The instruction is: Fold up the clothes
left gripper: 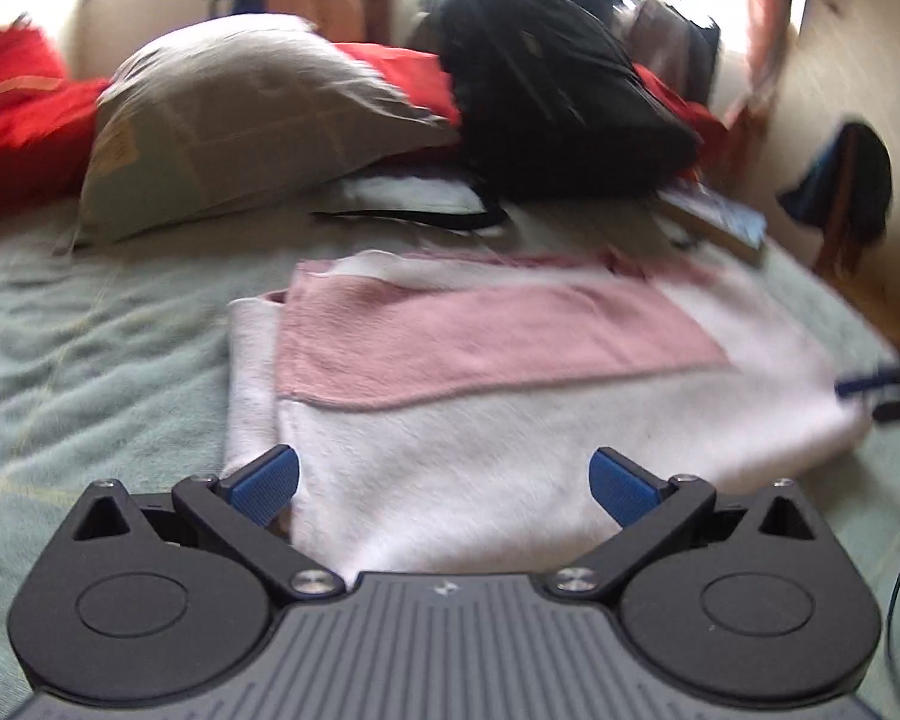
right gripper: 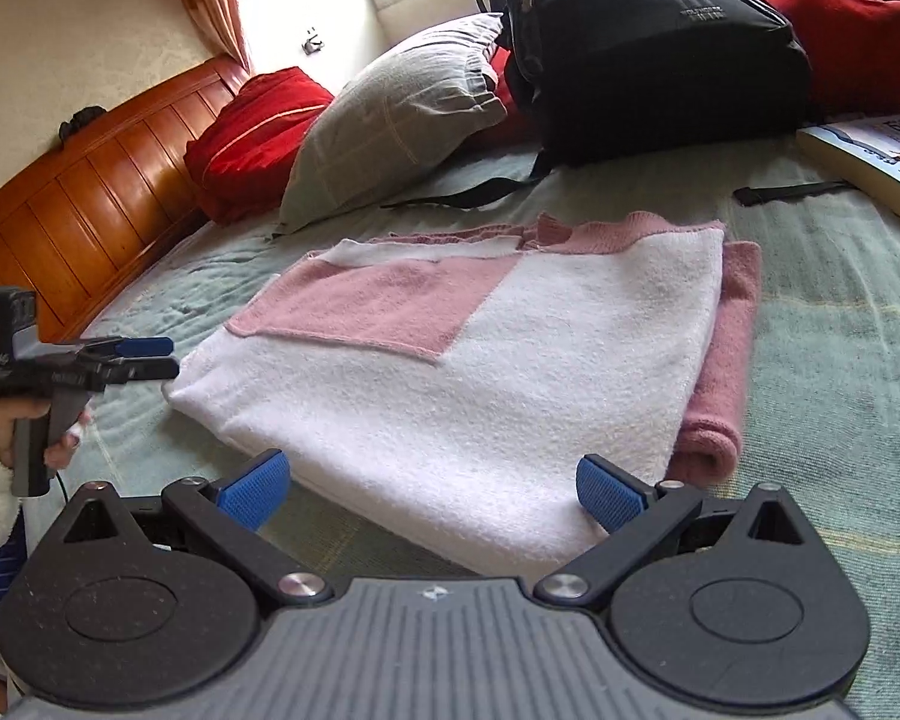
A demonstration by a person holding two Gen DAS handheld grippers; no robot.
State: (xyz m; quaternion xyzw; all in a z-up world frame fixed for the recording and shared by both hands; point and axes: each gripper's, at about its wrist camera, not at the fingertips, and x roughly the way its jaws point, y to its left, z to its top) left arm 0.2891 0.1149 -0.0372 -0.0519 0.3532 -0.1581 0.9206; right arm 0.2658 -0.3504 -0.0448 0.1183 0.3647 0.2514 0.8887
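A bed (right gripper: 840, 324) spread with a pale green, slightly rumpled blanket carries a folded pink-and-white sweater (right gripper: 480, 372), which lies in front of a black backpack (right gripper: 648, 42) that serves here as the landmark. To the backpack's left, seen from the right wrist, a grey-beige pillow (right gripper: 390, 120) leans against it, with a red cushion (right gripper: 252, 132) further left, near a ribbed wooden headboard (right gripper: 72, 198). To the backpack's right a thick paperback book (right gripper: 870, 162) lies flat.

The sweater looks soft, fleecy and light, a limp knit that should sag wherever it is not supported and drag a little on the blanket rather than slide. It is already doubled into a thick rectangular pad: white body on top, a pink panel across the half nearer the backpack, a rolled pink sleeve along the right edge. The plump folded edge furthest from the backpack appears the best place to pinch, catching all layers at two corners so the stack does not splay.

The right hand-held gripper (right gripper: 432, 489) stands released, its blue ribbed pads wide apart and empty at that near edge. The left hand-held gripper (left gripper: 444, 486) is likewise spread and empty over the white fleece; in the right wrist view it hangs just beside the sweater's left corner.
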